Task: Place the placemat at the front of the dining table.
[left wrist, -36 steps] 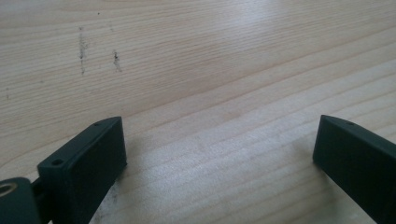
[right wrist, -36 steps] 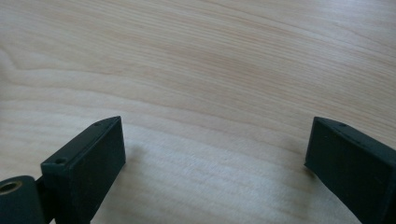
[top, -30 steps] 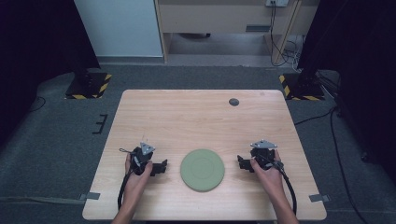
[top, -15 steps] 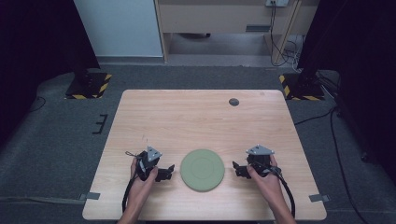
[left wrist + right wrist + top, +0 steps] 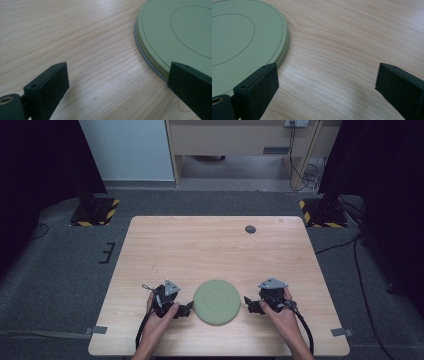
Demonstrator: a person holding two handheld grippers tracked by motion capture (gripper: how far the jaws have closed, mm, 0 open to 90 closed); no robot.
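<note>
A round pale green plate (image 5: 217,301) lies flat on the wooden table (image 5: 220,250), near its front edge. My left gripper (image 5: 187,309) sits low just left of the plate, open, with nothing between its fingers. In the left gripper view the plate (image 5: 180,32) is at the upper right, and the right-hand jaw of my left gripper (image 5: 117,75) stands over its rim. My right gripper (image 5: 250,305) is open just right of the plate. In the right gripper view the plate (image 5: 239,42) is at the left, beside the left jaw of my right gripper (image 5: 327,80).
A small dark round disc (image 5: 250,229) sits near the table's far edge. The table's front edge runs close behind both hands. Two stands with striped bases (image 5: 95,212) (image 5: 320,212) are on the floor past the far corners.
Both grippers have moved inward toward the plate and a little toward the front edge. The plate has not moved.
</note>
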